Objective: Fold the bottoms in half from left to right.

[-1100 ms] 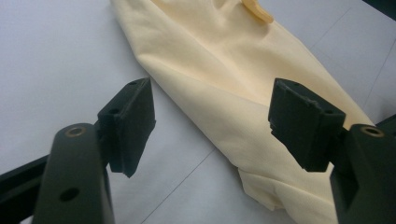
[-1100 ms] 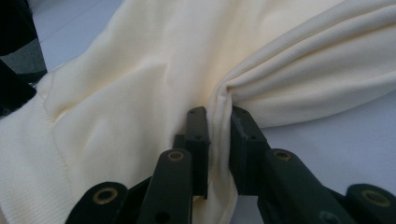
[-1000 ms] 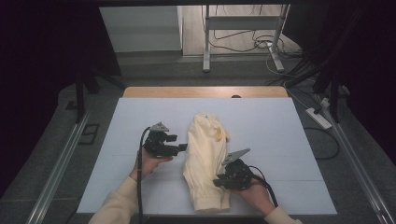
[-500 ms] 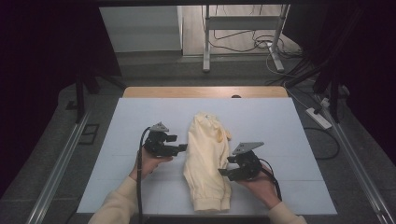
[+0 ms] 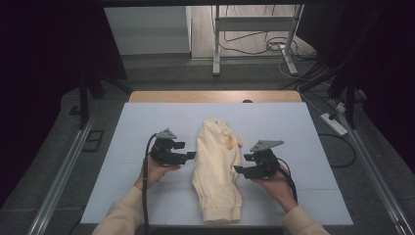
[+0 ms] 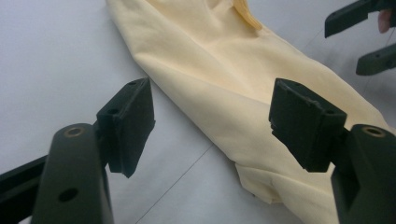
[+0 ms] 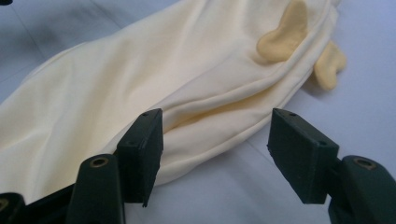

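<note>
A pale yellow garment (image 5: 217, 171) lies folded into a long strip on the white table (image 5: 293, 122), running from 12 o'clock down to 6 o'clock through the middle of the high view, its cuffed end nearest the person. 2 darker yellow tabs (image 7: 284, 35) sit at its far end.

The left gripper (image 5: 191, 155) rests at 9 o'clock of the garment, just beside its edge, jaws spread and holding nothing; in the left gripper view the cloth (image 6: 224, 84) lies beyond and partly under the right-hand jaw.

The right gripper (image 5: 238, 170) sits at 3 o'clock of the garment, close to its edge. Its jaws have just been opening and now stand spread, with nothing pinched; in the right gripper view the folded cloth (image 7: 163, 79) lies just ahead of them.
</note>
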The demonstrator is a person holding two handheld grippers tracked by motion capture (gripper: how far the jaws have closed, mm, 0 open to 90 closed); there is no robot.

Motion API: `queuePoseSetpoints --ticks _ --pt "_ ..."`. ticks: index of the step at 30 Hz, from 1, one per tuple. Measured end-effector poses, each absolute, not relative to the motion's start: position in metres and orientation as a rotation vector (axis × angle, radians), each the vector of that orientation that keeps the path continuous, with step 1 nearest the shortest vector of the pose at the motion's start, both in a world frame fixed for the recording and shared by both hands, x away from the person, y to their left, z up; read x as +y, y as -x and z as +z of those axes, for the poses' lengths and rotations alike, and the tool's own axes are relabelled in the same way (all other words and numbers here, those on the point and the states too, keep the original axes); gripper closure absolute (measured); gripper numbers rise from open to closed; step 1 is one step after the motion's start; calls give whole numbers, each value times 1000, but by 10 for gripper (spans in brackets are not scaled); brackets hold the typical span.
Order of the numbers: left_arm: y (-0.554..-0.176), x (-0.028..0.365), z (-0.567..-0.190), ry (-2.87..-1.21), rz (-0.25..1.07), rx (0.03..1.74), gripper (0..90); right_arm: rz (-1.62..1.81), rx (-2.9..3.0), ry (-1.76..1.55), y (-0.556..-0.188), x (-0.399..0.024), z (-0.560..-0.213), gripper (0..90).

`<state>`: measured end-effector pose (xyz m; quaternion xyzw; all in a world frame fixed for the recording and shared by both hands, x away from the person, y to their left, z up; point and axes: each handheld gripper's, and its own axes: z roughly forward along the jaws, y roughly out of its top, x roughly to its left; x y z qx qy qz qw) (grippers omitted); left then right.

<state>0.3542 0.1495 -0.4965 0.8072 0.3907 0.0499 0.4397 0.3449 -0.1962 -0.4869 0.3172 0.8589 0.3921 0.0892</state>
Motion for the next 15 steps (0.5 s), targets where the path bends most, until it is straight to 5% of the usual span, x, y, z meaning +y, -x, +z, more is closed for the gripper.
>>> queuePoseSetpoints --ticks 15 --pt "-354 148 -495 -2021 125 955 297 1182 2546 -922 -351 -201 -481 353"
